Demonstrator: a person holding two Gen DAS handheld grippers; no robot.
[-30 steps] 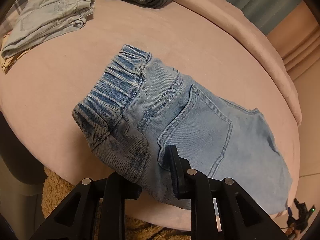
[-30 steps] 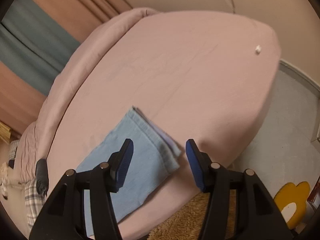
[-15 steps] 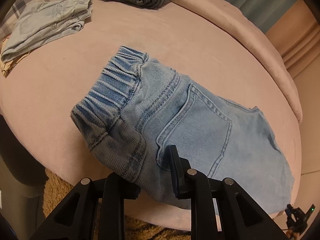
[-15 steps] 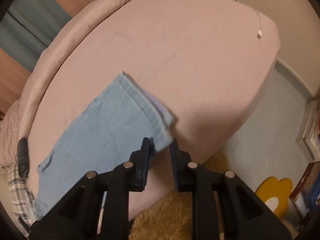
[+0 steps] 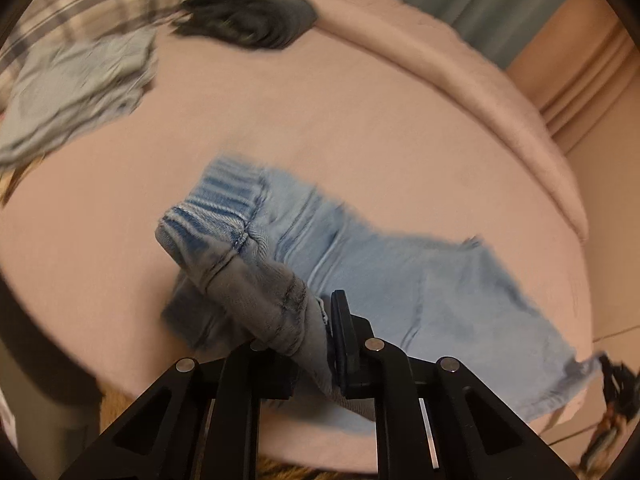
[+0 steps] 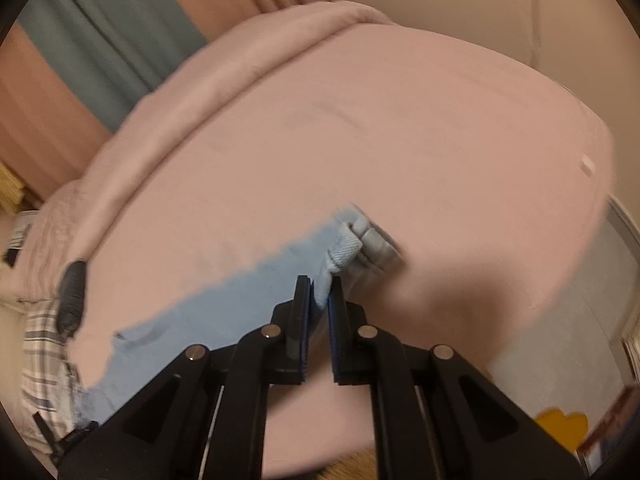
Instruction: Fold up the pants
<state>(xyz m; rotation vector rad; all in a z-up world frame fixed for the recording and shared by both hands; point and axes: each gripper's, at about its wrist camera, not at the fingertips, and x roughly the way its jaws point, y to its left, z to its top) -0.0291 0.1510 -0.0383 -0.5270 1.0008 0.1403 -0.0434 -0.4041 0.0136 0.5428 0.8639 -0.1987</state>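
Observation:
Light blue denim pants lie across the near part of a pink bed. My left gripper is shut on the waistband side of the pants and lifts a bunched fold of it off the bed. In the right wrist view my right gripper is shut on the leg hem of the pants, which curls up above the fingertips. The rest of the leg stretches away to the left along the bed edge.
A dark folded garment and a pale blue garment lie at the far left of the bed by a plaid cloth. A tan fluffy rug lies below the bed edge. Curtains hang behind. A yellow flower-shaped thing lies on the floor.
My right gripper closed on the leg hem and lifted it. My left gripper, which held the waistband side throughout, has raised it, and the denim now bunches up between the fingers. Both views are motion-blurred.

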